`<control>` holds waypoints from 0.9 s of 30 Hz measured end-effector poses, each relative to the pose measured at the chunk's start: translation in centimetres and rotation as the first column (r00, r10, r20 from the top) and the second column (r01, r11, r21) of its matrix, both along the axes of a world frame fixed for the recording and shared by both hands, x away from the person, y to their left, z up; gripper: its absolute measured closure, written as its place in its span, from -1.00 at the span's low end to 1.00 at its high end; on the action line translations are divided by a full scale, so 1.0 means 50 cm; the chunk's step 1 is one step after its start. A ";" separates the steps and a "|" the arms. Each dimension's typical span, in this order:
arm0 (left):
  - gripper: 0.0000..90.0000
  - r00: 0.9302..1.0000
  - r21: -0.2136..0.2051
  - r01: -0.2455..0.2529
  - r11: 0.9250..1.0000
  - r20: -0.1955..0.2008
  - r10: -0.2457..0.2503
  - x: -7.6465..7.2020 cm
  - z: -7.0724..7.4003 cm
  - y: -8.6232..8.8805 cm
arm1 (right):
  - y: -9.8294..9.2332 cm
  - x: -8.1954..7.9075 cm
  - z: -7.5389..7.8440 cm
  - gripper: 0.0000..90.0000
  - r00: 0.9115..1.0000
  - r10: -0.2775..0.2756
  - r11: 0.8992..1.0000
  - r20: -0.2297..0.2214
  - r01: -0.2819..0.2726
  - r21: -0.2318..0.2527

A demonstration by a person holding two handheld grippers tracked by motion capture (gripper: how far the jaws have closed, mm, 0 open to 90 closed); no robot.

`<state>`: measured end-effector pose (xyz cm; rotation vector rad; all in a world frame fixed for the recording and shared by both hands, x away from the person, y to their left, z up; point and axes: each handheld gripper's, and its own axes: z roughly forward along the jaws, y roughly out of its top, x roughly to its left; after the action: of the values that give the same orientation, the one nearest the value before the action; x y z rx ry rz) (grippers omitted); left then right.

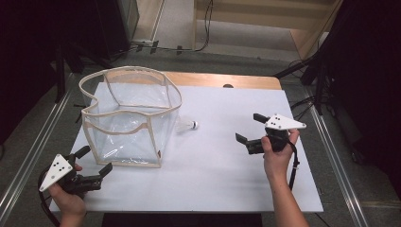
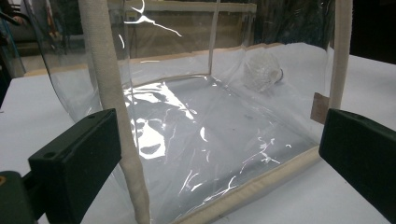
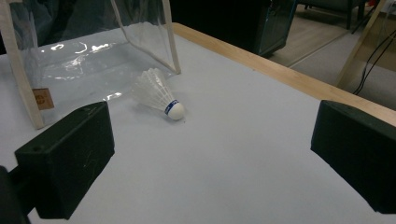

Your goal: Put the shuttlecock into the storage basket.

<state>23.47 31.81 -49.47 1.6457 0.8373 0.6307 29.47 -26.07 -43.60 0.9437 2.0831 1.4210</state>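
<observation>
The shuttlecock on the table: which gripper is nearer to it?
Right. The right gripper sits open across bare table from the shuttlecock, facing it. The left gripper is at the clear bag's near corner, with the bag between.

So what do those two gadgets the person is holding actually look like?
Each is a black hand-held tool with two blocky black fingers. The left gripper and the right gripper each carry a pale three-cornered plate on top, dotted with small dark holes. A dark cable loops away from each. The forearms are bare, with no sleeves.

We count one clear bag (image 1: 130, 116) and one shuttlecock (image 1: 188, 126) on one table (image 1: 222, 175). We also count two grippers: left (image 1: 97, 161), right (image 1: 249, 127).
</observation>
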 end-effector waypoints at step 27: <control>-1.00 1.000 -0.004 0.005 1.000 0.000 -0.005 0.001 0.000 0.001 | 0.073 0.081 0.008 -1.00 0.994 0.098 0.994 -0.053 -0.101 -0.045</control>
<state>23.50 31.84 -49.47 1.6438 0.8339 0.6249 33.51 -22.43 -43.22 0.8767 2.2195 1.4031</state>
